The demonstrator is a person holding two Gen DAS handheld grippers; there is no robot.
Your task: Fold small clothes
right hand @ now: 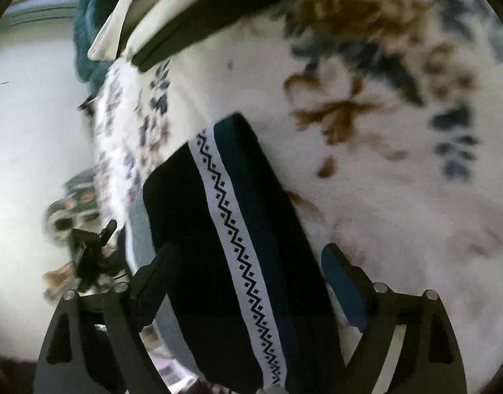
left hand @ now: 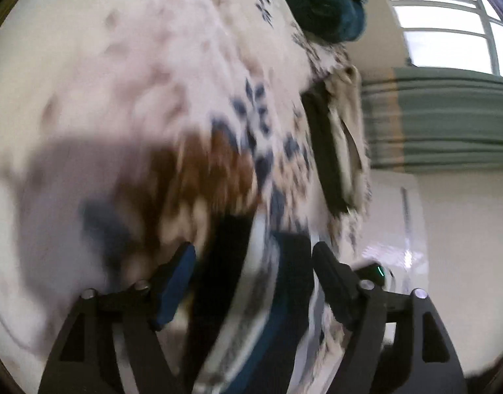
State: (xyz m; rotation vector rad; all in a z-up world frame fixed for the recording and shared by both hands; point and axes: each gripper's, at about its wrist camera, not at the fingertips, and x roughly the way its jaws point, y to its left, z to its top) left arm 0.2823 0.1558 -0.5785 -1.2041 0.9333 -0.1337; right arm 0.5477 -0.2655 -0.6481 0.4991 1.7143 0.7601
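Observation:
A small folded garment [right hand: 225, 229], black and dark teal with a white zigzag-patterned band, lies on the floral bedspread [right hand: 399, 197]. It runs between the spread fingers of my right gripper [right hand: 248, 256], which is open around it. In the left wrist view the same garment [left hand: 251, 295] appears blurred between the spread fingers of my left gripper [left hand: 254, 252], also open. Whether either finger touches the cloth is unclear.
A folded black and cream pile [right hand: 172, 10] lies at the bed's far edge, also in the left wrist view [left hand: 336, 144]. A teal blanket [left hand: 330, 0] is bunched beyond it. The bed edge drops to the floor [left hand: 465, 229]; window and green curtain [left hand: 448, 121] behind.

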